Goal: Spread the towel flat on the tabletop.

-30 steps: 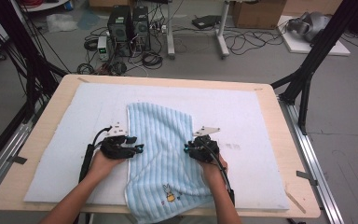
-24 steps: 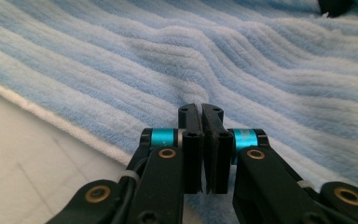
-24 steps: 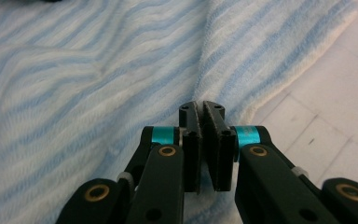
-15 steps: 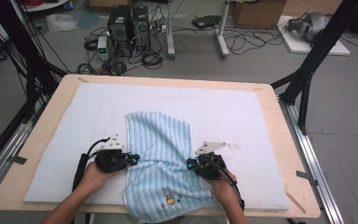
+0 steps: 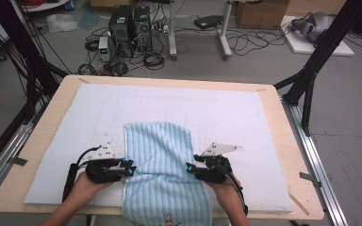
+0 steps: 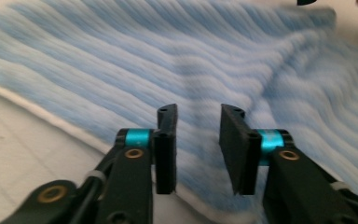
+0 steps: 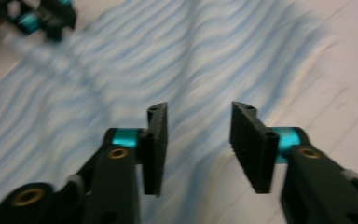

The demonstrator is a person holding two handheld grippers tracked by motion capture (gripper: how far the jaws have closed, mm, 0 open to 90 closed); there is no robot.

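A light blue striped towel (image 5: 162, 172) lies on the white mat, its near end hanging over the table's front edge. My left gripper (image 5: 131, 170) sits at the towel's left edge, and its jaws have just been opening. In the left gripper view the left gripper (image 6: 198, 123) stands open above the towel (image 6: 177, 60) with nothing between its pads. My right gripper (image 5: 189, 168) is at the towel's right edge, its jaws also freshly opened. The right gripper view shows the right gripper (image 7: 198, 122) open over the towel (image 7: 135, 70), empty.
A white foam mat (image 5: 245, 117) covers most of the wooden table (image 5: 290, 141). Black frame legs (image 5: 311, 70) stand at the table's sides. Computers and cables (image 5: 132, 28) lie on the floor beyond the far edge.
Both grippers have drawn back toward the near edge and the towel has come with them. Its far edge now lies straighter and flatter. Both sets of jaws have let go.
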